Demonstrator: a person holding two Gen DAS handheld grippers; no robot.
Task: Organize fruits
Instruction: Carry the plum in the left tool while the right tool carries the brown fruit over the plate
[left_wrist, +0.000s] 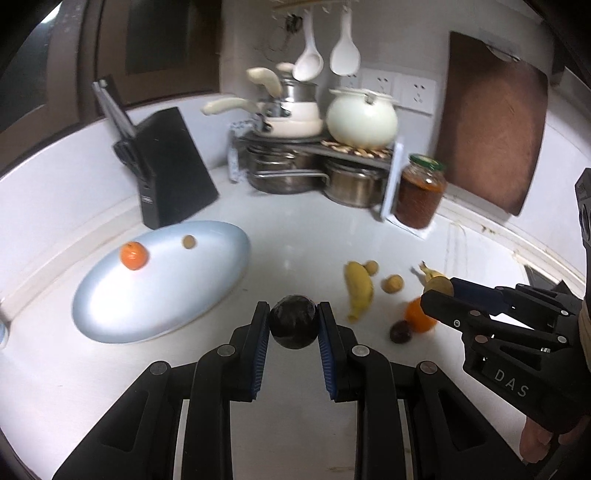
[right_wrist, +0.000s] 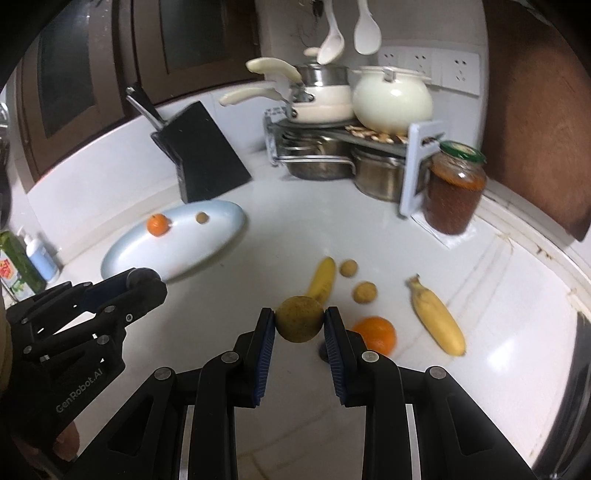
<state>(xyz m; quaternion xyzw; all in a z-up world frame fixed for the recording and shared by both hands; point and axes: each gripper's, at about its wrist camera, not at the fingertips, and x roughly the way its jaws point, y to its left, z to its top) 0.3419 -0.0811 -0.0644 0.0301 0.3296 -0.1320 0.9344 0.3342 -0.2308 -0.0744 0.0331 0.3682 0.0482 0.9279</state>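
Your left gripper (left_wrist: 294, 325) and right gripper (right_wrist: 300, 325): matte black linkage frames with round silver pivot screws, each finger lined with a ribbed blue pad (left_wrist: 261, 354). White lettering marks the side bodies: "DAS" on the right unit, "GenRobot.AI" on the left. You wear dark gloves (left_wrist: 576, 424) with open fingertips.

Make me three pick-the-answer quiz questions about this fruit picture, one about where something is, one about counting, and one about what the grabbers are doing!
1. Where is the small orange fruit?
A. on the oval plate
B. inside the jar
C. on the pot rack

2. How many bananas lie on the counter?
A. one
B. two
C. four

3. What is the left gripper doing?
A. hanging open and empty
B. clamped on a dark round fruit
C. holding a spoon

Answers: 1 A, it sits on the plate beside a small brown fruit. 2 B, one banana and another. 3 B, both pads press it.
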